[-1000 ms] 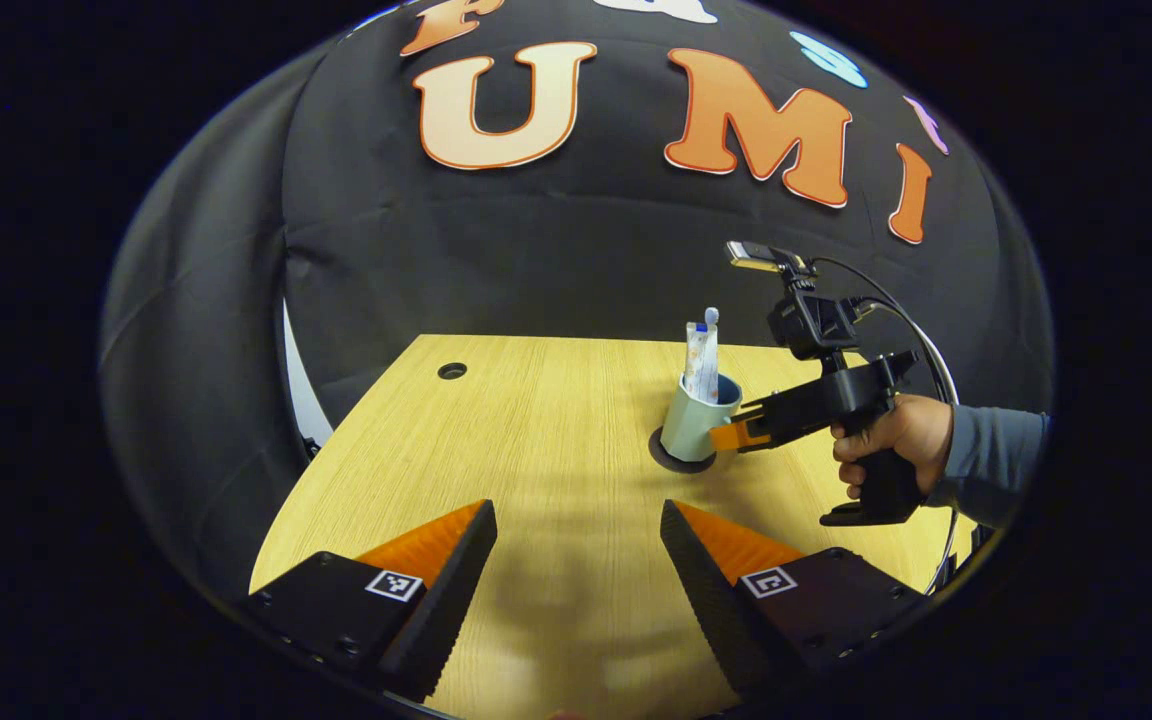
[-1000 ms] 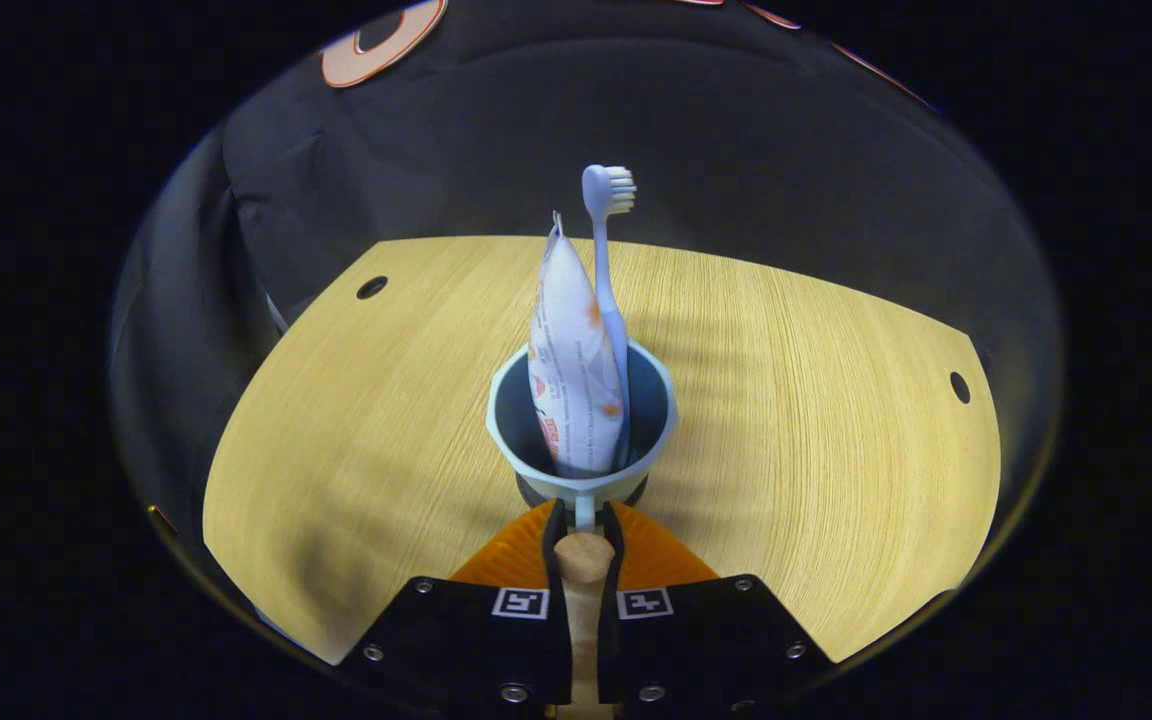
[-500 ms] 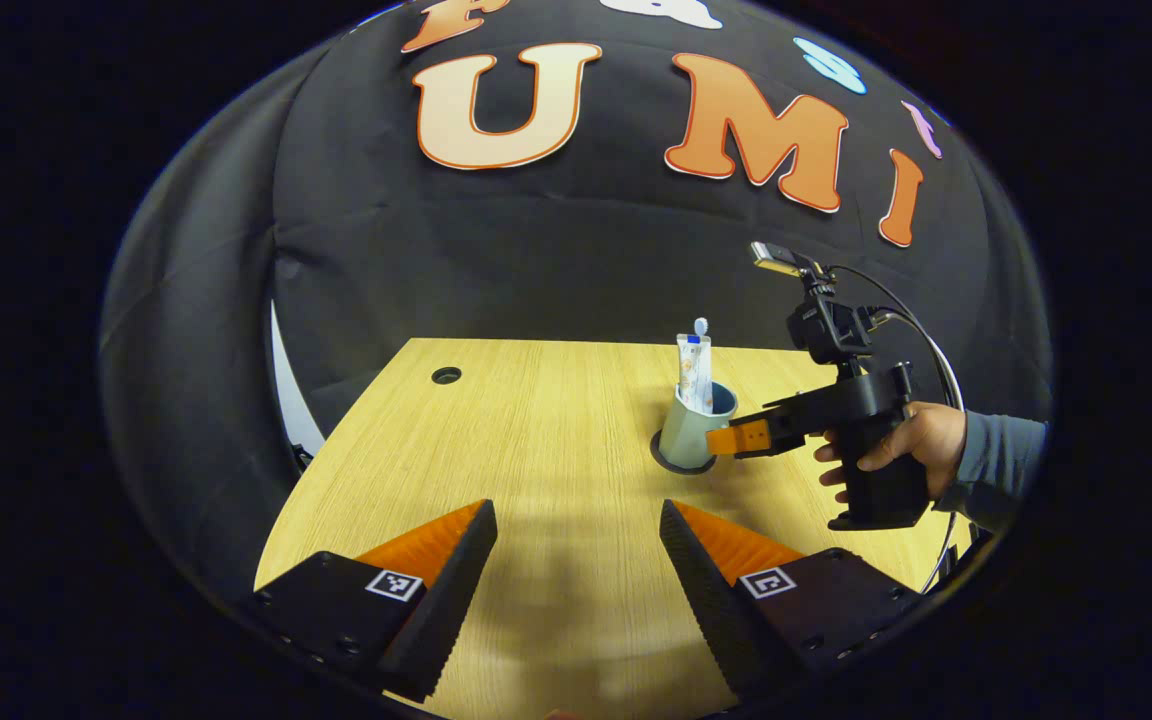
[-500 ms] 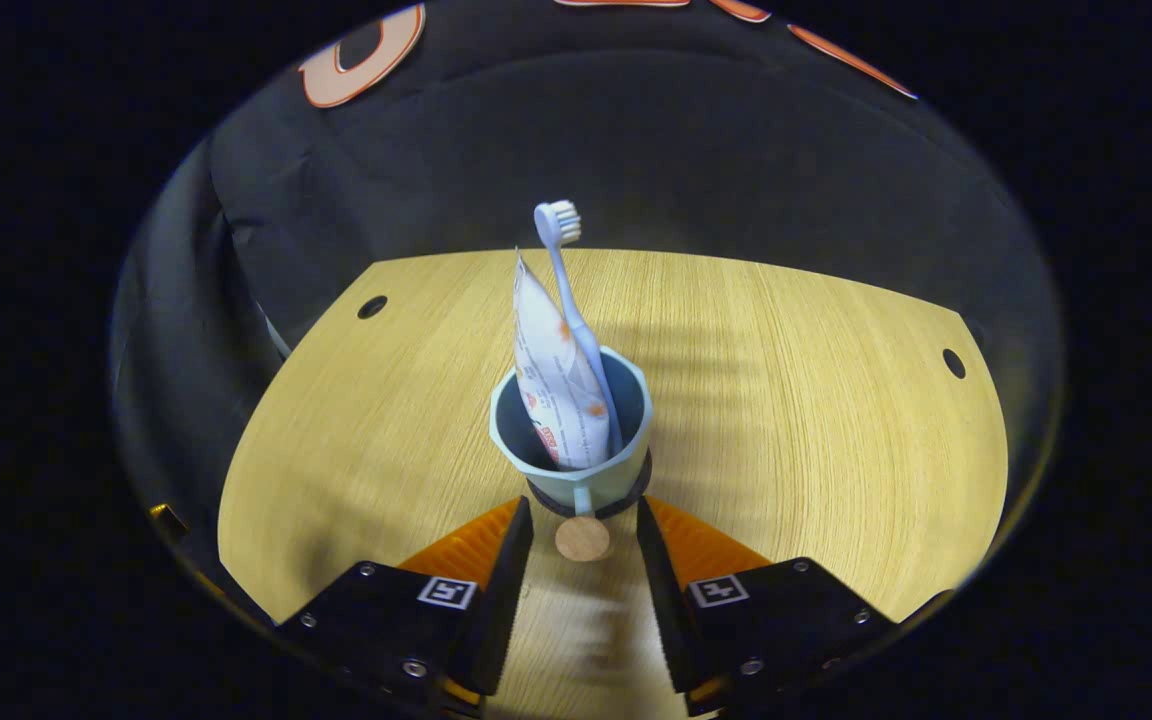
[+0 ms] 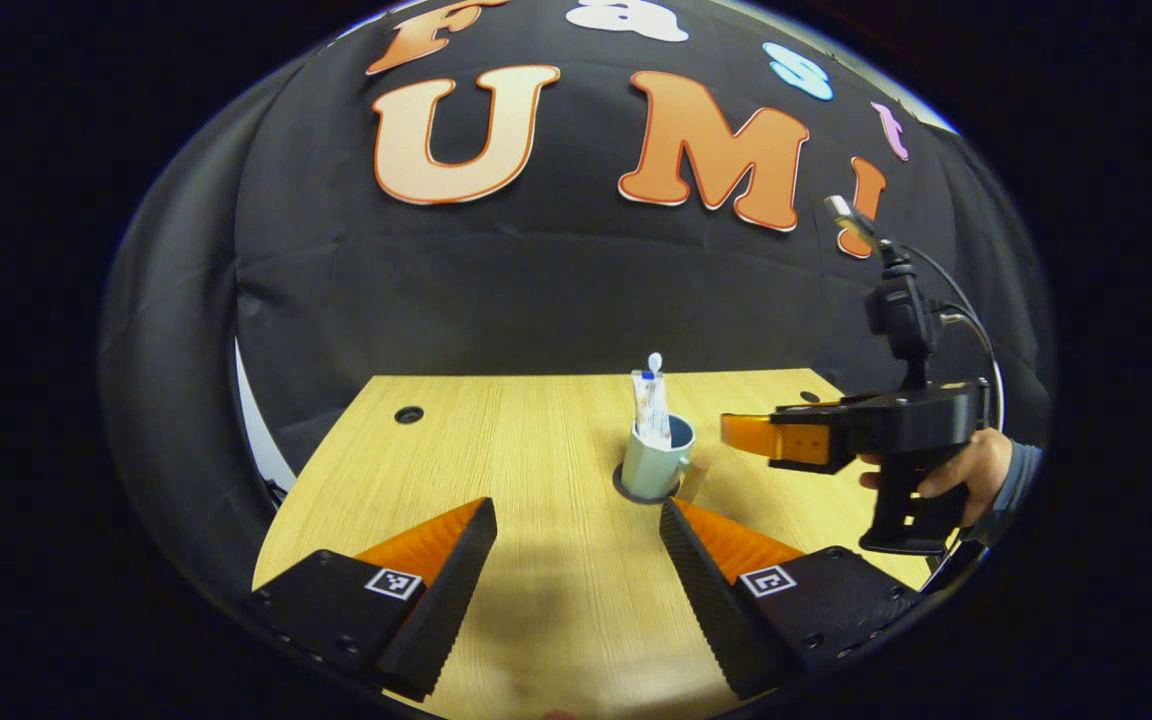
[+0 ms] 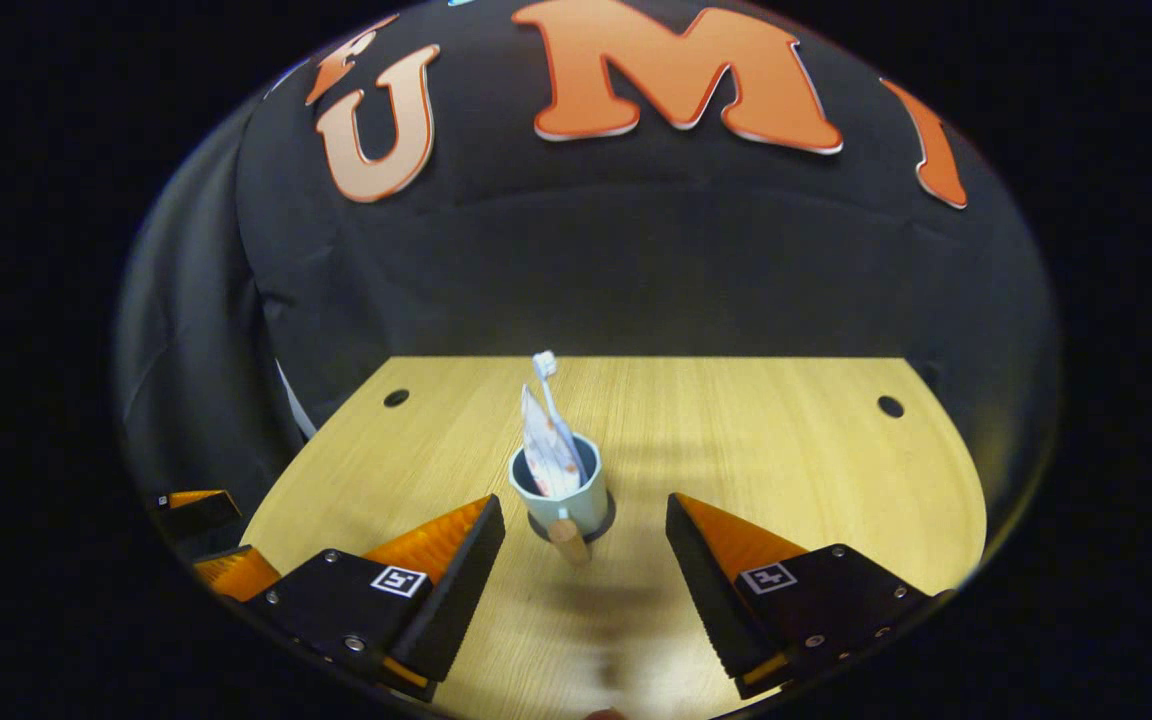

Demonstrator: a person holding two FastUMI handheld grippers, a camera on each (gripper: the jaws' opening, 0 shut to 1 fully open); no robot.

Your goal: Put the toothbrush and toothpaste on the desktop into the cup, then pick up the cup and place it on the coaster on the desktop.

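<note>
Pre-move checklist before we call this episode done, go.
1. Light blue ceramic cup on dark round coaster: ok, upright.
2. White toothpaste tube in cup: ok.
3. Pale blue toothbrush in cup: ok, head up.
4. Right tongs off the cup's wooden-tipped handle: ok, open and apart from it.
5. Left tongs holding nothing: ok, open above the wooden desktop.
6. Cup centred on coaster: cannot tell.
</note>
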